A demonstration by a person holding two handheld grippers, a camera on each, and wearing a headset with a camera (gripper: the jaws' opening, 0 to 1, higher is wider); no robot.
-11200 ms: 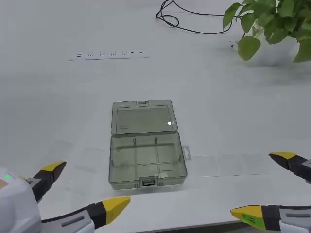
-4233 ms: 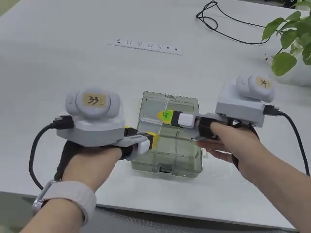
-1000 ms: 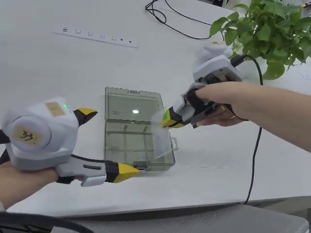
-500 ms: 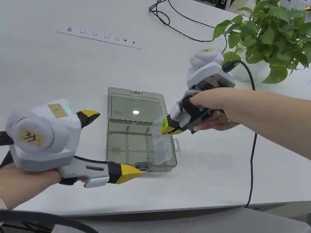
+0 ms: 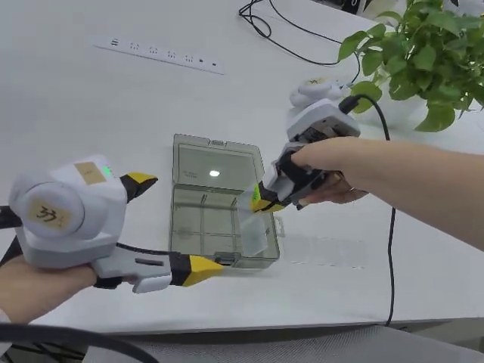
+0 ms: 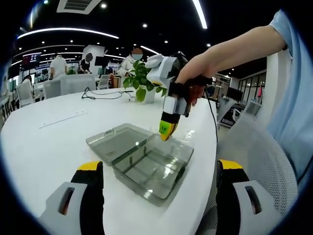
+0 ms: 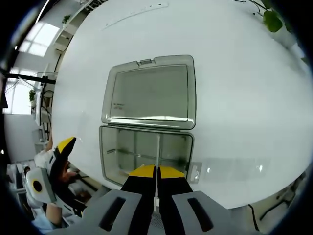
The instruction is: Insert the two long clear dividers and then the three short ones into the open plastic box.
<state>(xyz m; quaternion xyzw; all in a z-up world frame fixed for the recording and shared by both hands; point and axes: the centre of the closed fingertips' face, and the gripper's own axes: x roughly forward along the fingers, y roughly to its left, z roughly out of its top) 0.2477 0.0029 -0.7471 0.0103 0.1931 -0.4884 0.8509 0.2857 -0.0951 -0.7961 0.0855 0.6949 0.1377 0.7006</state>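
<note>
Inserting, step in hand: a clear divider point(image 5: 255, 227) hangs from the right gripper point(image 5: 258, 203) over the right part of the open plastic box point(image 5: 227, 262); its lower edge sits at or just inside the base; long or short, I cannot tell
Right claw: pinched narrow on the divider's upper edge; in the right gripper view the sheet shows edge-on, running out from between the jaws toward the box base
Left claw: the left gripper point(image 5: 183, 221) is spread wide, holding nothing; it hovers at the near left of the box
Box: lid point(image 5: 215, 162) laid back flat on the far side; faint lines cross the base; seated dividers or moulded slots, unclear
On the table point(image 5: 76, 113): spare dividers point(image 5: 325, 251), faint clear pieces lying flat just right of the box
Next move, judged: line the sheet up with a pair of slots, hold it upright, press straight down; the left claw could steady the box wall
</note>
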